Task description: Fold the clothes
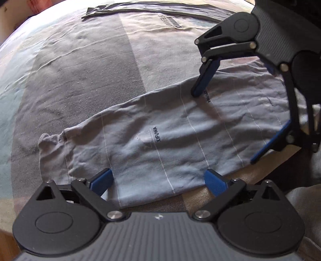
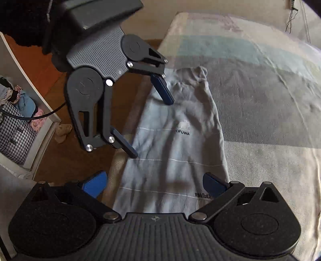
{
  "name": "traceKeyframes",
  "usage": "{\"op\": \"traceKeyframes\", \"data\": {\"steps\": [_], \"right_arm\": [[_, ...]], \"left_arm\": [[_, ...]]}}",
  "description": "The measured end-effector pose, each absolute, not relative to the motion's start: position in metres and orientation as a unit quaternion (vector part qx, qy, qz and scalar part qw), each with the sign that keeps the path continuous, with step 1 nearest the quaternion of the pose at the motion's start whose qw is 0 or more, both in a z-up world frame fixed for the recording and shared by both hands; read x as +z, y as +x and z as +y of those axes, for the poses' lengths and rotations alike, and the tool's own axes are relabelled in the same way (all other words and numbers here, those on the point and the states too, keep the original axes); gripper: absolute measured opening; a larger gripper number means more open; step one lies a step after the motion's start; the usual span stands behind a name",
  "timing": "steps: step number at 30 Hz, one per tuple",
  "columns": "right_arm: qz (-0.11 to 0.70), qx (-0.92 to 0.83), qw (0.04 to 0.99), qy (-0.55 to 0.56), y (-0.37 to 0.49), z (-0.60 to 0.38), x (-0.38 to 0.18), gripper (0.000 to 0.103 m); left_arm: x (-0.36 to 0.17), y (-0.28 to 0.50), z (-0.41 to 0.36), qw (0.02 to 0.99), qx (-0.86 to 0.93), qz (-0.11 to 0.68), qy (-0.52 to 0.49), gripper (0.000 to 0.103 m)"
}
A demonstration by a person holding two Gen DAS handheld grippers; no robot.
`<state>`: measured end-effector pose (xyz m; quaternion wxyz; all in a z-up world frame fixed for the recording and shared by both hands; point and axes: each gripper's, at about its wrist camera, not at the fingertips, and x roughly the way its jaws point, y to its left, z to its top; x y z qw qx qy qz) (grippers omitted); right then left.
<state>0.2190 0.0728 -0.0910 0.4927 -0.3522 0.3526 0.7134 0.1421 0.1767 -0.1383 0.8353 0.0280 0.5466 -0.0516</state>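
We see both hand-held grippers with jaws spread apart and nothing between them. The left gripper (image 1: 158, 180), black with blue pads, sits nearest in the left wrist view, low over the near edge of the folded pale blue garment with thin white stripes and "XIFUWA" print (image 1: 160, 140). Its left pad overlaps the garment's near edge; contact we cannot tell.

The garment lies flat as a long narrow strip along the edge of the bed, on the colour-block bedsheet in grey, pale blue and cream (image 1: 80, 76). One end is bunched into a small crumpled knot.

The right gripper (image 1: 222, 128) hangs over the opposite end of the strip; one fingertip (image 1: 197, 91) points down at the cloth and looks to touch it, though blur leaves this unsure. In the right wrist view the right gripper (image 2: 155, 183) straddles the strip's near end, with the left gripper (image 2: 153, 128) farther along it.

Farther off, a dark grey flat garment with printed lettering (image 1: 140, 12) lies on the sheet, well apart. Beside the bed: brown wooden floor (image 2: 66, 160) and a white open shelf stuffed with clothes and a houndstooth bag (image 2: 18, 128).
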Motion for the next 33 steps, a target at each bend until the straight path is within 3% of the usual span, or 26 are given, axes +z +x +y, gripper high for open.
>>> {"op": "traceKeyframes", "data": {"steps": [6,9,15,25,33], "right_arm": [[0.393,0.686,0.518,-0.326,0.248,0.083,-0.090,0.103],[0.394,0.675,0.534,-0.321,0.249,0.082,-0.080,0.103],[0.389,0.668,0.545,-0.324,0.243,0.073,-0.076,0.103],[0.382,0.663,0.532,-0.363,0.229,0.054,-0.090,0.103],[0.380,0.658,0.549,-0.348,0.235,0.057,-0.082,0.103]], "left_arm": [[-0.138,0.133,0.181,0.830,-0.038,0.556,0.021,0.099],[-0.128,0.136,0.180,0.827,-0.040,0.560,0.034,0.092],[-0.116,0.160,0.201,0.850,-0.035,0.525,0.030,0.093],[-0.130,0.164,0.237,0.837,-0.057,0.542,0.057,0.093],[-0.102,0.161,0.276,0.850,0.021,0.520,-0.083,0.092]]}}
